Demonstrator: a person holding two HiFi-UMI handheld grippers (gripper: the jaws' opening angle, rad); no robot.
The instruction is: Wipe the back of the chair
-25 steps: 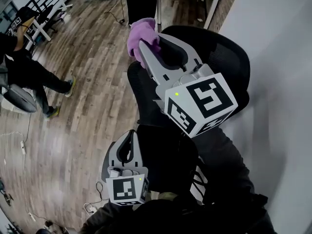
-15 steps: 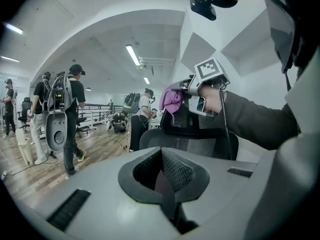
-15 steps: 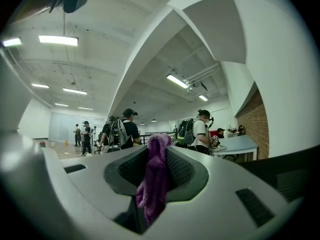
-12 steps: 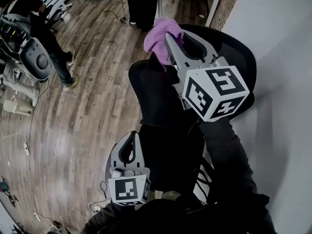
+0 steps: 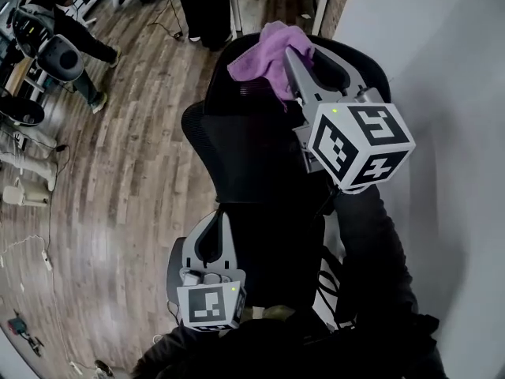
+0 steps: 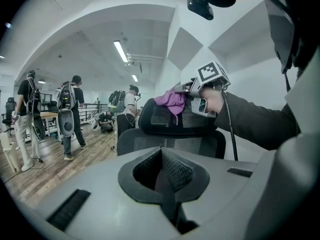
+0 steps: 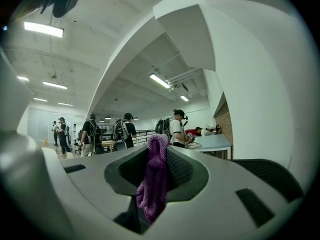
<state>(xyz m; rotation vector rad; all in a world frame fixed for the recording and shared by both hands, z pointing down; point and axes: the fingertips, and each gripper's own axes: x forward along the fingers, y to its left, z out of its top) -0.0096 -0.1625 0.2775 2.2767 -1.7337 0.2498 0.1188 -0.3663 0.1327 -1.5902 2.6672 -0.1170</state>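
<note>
A black mesh office chair (image 5: 252, 164) stands in front of me, its headrest (image 5: 237, 93) at the top of the head view. My right gripper (image 5: 296, 65) is shut on a purple cloth (image 5: 267, 54), which rests on the headrest's top edge. In the right gripper view the cloth (image 7: 154, 184) hangs between the jaws, with the chair's mesh (image 7: 270, 171) at the right. My left gripper (image 5: 213, 231) is held low by the seat, apart from the chair back, shut with nothing in it. From the left gripper view (image 6: 162, 169) I see the chair (image 6: 170, 139) and the cloth (image 6: 171, 100) beyond it.
A white wall (image 5: 442, 69) runs close along the chair's right side. A wood floor (image 5: 118, 180) lies to the left, with cables (image 5: 31, 235) on it. Several people (image 5: 63, 30) with equipment stand at the far left, and one stands (image 5: 201, 6) just behind the chair.
My right gripper has carried the purple cloth rightward from the headrest's left edge onto its top. The left gripper has stayed where it was.
</note>
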